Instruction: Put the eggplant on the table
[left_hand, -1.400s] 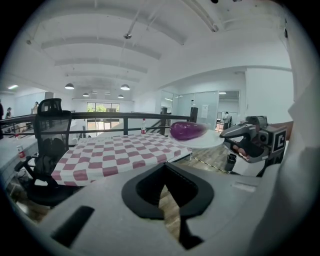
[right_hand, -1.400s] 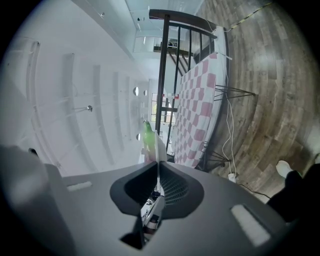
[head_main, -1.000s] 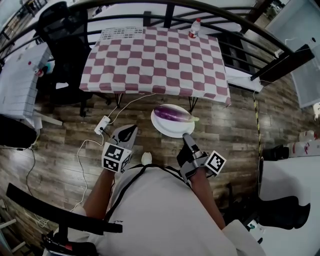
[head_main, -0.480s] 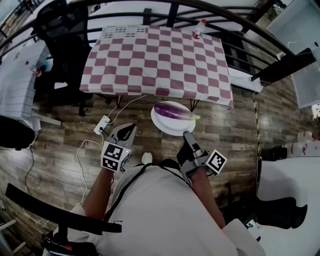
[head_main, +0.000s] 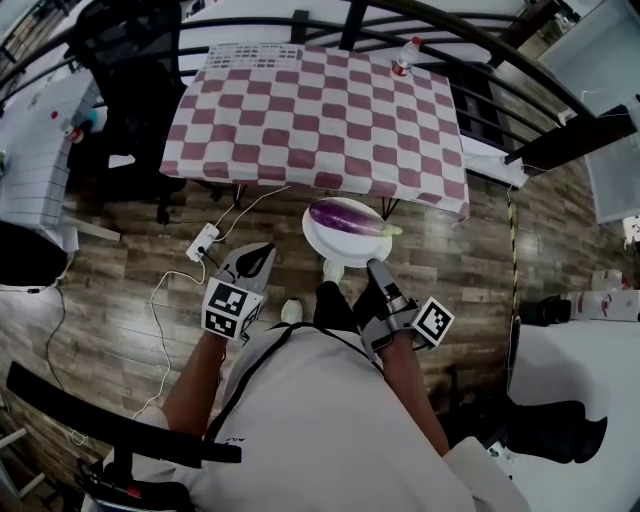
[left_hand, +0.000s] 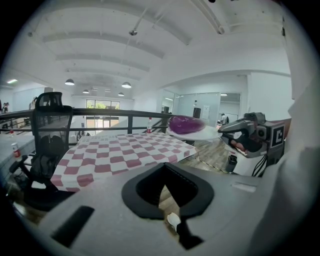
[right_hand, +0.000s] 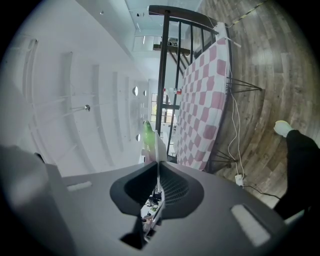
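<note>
Just short of the checked worktop (head_main: 310, 110), a person carries the eggplant (head_main: 345, 217) on a white plate (head_main: 322, 243) above the wooden floor (head_main: 130, 270). The right tongs (head_main: 374, 268) are clamped narrow on the plate's near right rim, which shows edge-on between the jaws in the right gripper view. The eggplant lies just beyond them, a little to the far left, resting on the plate and touched by neither tool. Its long axis runs left to right across the plate, with the purple body to the left and the green stalk (head_main: 393, 230) pointing right. The left tongs (head_main: 262, 255) hang empty with jaws together, near and left of the plate and apart from it, so the right hand is the nearer and alone bears the load. The worktop's near edge lies just past the plate's far rim, and a bottle (head_main: 404, 55) stands at its far right corner. What remains, by the look of it, is to bring the plate forward over that edge, held level so the eggplant does not roll toward near or far.
</note>
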